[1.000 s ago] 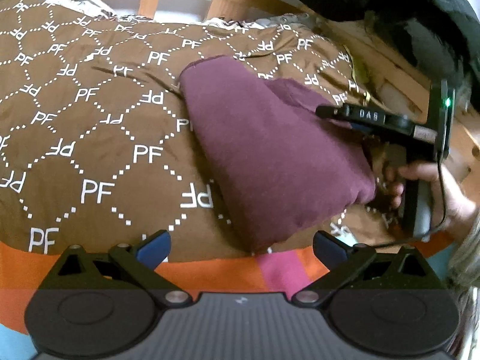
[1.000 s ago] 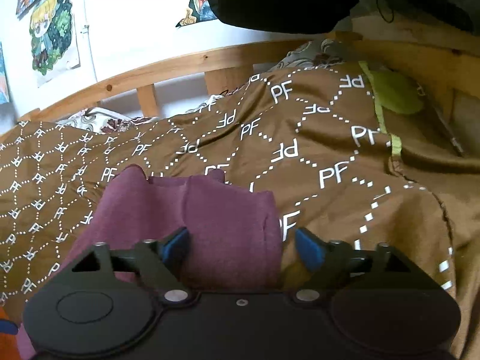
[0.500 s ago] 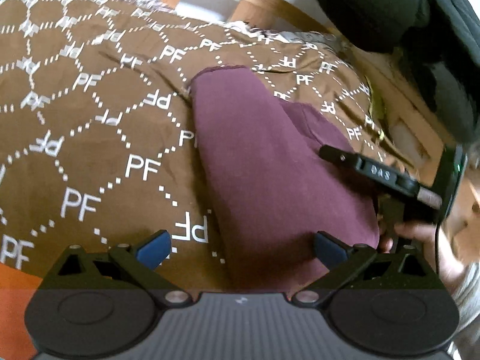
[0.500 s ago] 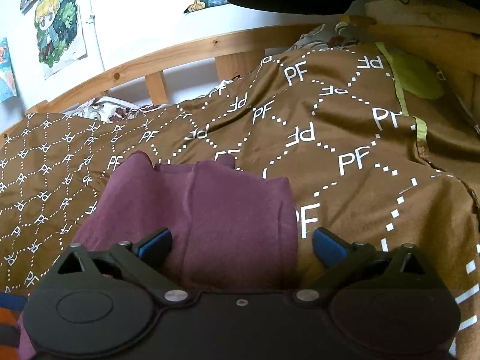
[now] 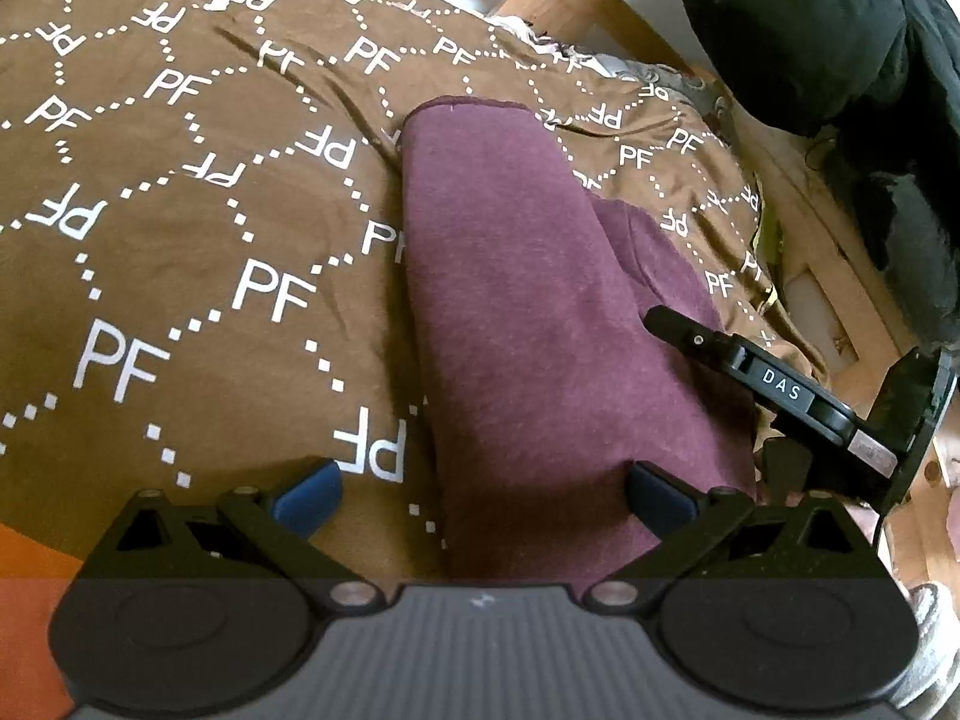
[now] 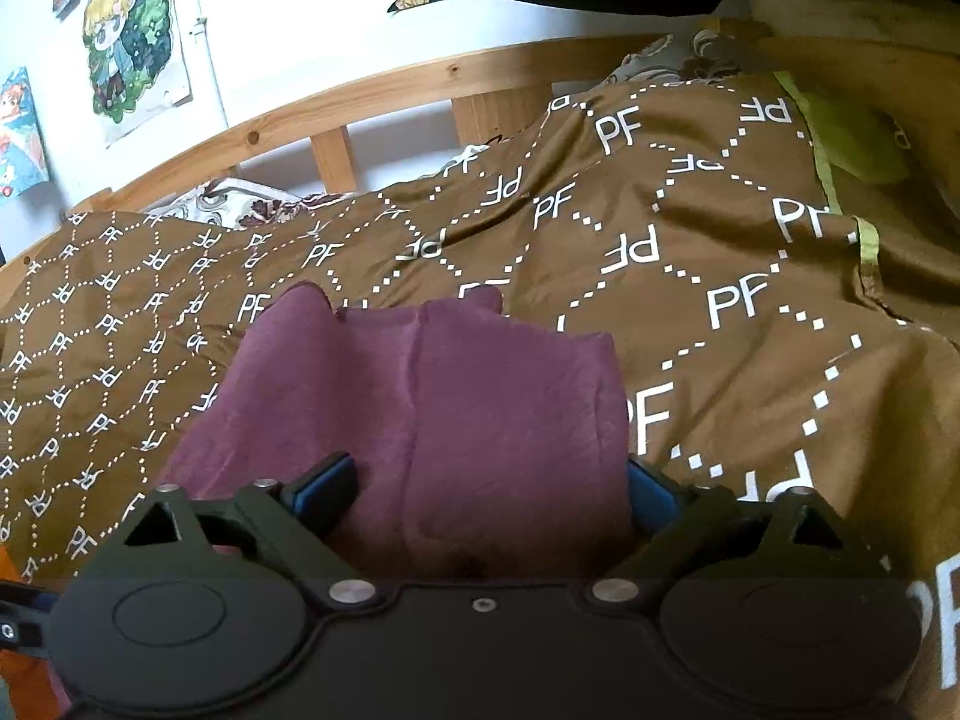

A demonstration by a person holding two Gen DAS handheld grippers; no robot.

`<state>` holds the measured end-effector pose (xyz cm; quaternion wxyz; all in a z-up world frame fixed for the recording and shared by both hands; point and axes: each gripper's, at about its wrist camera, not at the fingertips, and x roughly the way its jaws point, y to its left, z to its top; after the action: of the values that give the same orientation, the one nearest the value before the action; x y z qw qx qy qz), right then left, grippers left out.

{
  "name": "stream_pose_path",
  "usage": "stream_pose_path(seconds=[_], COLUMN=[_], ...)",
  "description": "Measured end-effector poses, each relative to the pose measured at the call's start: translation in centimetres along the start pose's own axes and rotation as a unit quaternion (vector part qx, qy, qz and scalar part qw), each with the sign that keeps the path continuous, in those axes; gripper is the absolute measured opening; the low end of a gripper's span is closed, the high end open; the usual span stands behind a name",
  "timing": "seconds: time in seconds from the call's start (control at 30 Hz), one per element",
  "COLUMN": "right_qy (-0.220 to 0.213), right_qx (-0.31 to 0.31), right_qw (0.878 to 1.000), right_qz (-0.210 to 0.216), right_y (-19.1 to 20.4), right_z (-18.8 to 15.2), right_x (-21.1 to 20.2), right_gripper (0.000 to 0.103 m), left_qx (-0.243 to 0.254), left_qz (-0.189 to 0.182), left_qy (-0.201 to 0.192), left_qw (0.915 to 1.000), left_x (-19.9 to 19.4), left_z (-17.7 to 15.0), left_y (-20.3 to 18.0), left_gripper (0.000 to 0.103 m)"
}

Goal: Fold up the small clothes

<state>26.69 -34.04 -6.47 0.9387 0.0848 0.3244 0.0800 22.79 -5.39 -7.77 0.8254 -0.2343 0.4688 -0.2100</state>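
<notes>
A maroon garment point(image 5: 528, 324) lies folded into a long strip on the brown "PF" bedspread point(image 5: 180, 228). My left gripper point(image 5: 480, 495) is open at the garment's near end, its right finger over the cloth, its left finger over the bedspread. My right gripper point(image 6: 489, 495) is open, its blue pads on either side of the garment's near end point(image 6: 480, 408). The right gripper also shows in the left wrist view point(image 5: 780, 390), lying against the garment's right edge.
A wooden bed rail point(image 6: 384, 96) runs along the far side, with posters on the wall point(image 6: 126, 42) behind. Dark clothing point(image 5: 840, 60) hangs at the upper right. An orange cloth point(image 5: 36, 564) lies at the bed's near edge. A green item point(image 6: 852, 138) lies far right.
My left gripper has moved forward over the garment's near end. My right gripper's jaws have widened around the garment and it has edged closer.
</notes>
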Motion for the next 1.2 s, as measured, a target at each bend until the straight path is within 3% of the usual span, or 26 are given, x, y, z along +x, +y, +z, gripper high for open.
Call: stream_pose_path(seconds=[0.17, 0.37, 0.53, 0.73, 0.83, 0.9, 1.03, 1.2], right_qy=[0.0, 0.006, 0.012, 0.013, 0.005, -0.01, -0.051, -0.098], right_qx=[0.002, 0.012, 0.012, 0.004, -0.002, -0.014, -0.057, -0.074], right_qw=[1.0, 1.0, 1.0, 1.0, 1.0, 1.0, 0.997, 0.992], right_qz=[-0.003, -0.012, -0.021, -0.019, -0.018, -0.02, -0.03, -0.008], right_y=[0.1, 0.2, 0.6, 1.0, 1.4, 2.1, 4.5, 7.8], right_z=[-0.1, 0.0, 0.3, 0.3, 0.6, 0.8, 1.2, 2.0], right_x=[0.0, 0.4, 0.7, 0.4, -0.1, -0.7, -2.1, -3.4], right_gripper=[0.091, 0.091, 0.091, 0.074, 0.053, 0.028, 0.023, 0.021], left_qx=[-0.008, -0.005, -0.016, -0.002, 0.017, 0.029, 0.07, 0.11], left_qz=[0.0, -0.012, -0.042, -0.042, -0.034, -0.028, -0.007, 0.03], left_qy=[0.02, 0.03, 0.043, 0.041, 0.032, 0.023, -0.006, -0.058], left_qw=[0.9998, 0.9995, 0.9981, 0.9982, 0.9988, 0.9989, 0.9975, 0.9918], left_x=[0.4, 0.4, 0.5, 0.4, -0.1, -0.6, -2.7, -7.1], left_z=[0.8, 0.9, 1.2, 1.5, 1.6, 1.6, 1.9, 2.9], left_y=[0.1, -0.2, 0.2, -0.4, -1.1, -1.6, -2.8, -3.0], left_gripper=[0.102, 0.092, 0.075, 0.056, 0.046, 0.043, 0.039, 0.039])
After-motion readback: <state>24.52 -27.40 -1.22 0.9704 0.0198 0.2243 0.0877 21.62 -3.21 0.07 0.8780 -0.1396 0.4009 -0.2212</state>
